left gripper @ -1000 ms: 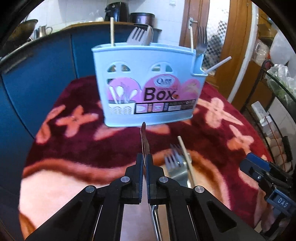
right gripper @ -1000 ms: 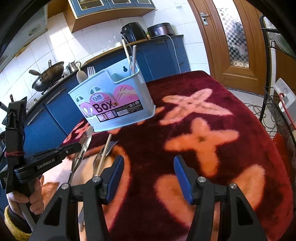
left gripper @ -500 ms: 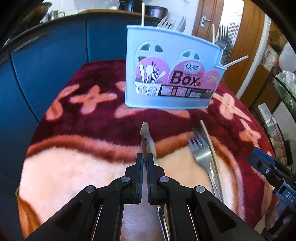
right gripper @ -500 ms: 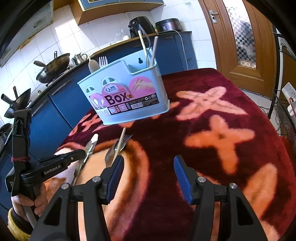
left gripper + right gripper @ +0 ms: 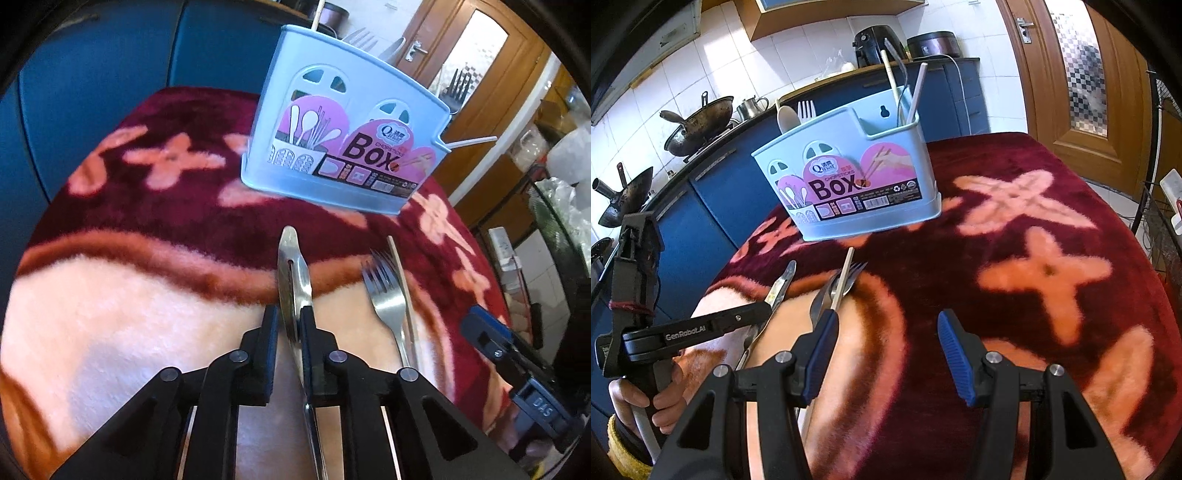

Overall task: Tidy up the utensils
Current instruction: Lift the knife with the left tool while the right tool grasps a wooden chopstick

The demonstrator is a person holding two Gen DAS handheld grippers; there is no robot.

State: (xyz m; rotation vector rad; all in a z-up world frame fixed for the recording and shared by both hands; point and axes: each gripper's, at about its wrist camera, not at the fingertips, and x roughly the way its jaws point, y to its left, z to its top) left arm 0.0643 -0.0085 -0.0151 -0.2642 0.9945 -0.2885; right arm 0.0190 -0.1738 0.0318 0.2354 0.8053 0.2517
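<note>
Left gripper (image 5: 289, 325) clamped on the slim stainless-steel table knife (image 5: 291, 275); right gripper (image 5: 884, 352) spread wide and empty.

I hold the knife edge-up between the black pads, blade pointing toward the pale blue plastic utensil box (image 5: 343, 147), which stands further back on the maroon and pink flowered fleece cloth (image 5: 110, 295). I judge the knife stiff, light and slick, so a grip near the blade's root, where I have it, should stop it swivelling; the polished metal could slide if I tilt it steeply. Just beside it to the right lie a stainless-steel fork (image 5: 386, 295) and a pale wooden chopstick (image 5: 400, 273), touching each other. Both are thin and flat on soft pile, so I would pinch them across the handle.
</note>
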